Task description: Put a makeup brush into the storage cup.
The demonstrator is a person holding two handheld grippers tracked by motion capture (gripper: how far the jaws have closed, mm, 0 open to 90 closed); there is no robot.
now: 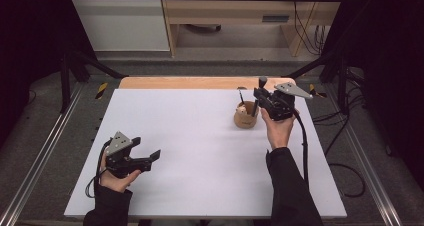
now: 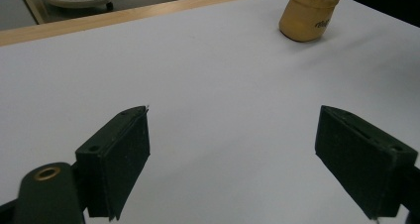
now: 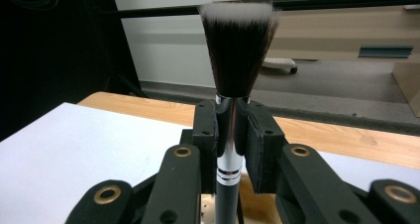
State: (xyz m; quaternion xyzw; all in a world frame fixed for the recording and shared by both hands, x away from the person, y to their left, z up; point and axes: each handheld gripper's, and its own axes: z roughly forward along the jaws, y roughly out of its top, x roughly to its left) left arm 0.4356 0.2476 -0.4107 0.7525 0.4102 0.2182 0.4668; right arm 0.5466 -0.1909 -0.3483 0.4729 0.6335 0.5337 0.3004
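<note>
Bristles up, the brush (image 3: pixel 236 55) stands upright between your right gripper's (image 3: pixel 232 135) fingers (image 3: pixel 205 135), which are closed on its silver ferrule just below the dark, white-tipped head; the black handle drops out of sight below them. In the high view your right gripper (image 1: pixel 261 97) sits at the far right of the white desk (image 1: pixel 200 151), just beside the tan cup (image 1: pixel 245 117) and slightly over its right edge, with the brush head (image 1: pixel 262 80) showing above the fingers. A thin dark stick (image 1: pixel 241 96) leans up out of the cup on its far side. Your left gripper (image 1: pixel 152 158) hovers low over the near left part of the desk, well apart from the cup, its fingers (image 2: pixel 116 159) spread wide with nothing between them but bare desk surface. From the left gripper view the cup (image 2: pixel 309 13) stands far off toward the upper right, upright, with something pale poking from its mouth that is too cut off to identify. Along the desk's far edge a strip of wood (image 1: pixel 200 82) shows beyond the white sheet.
</note>
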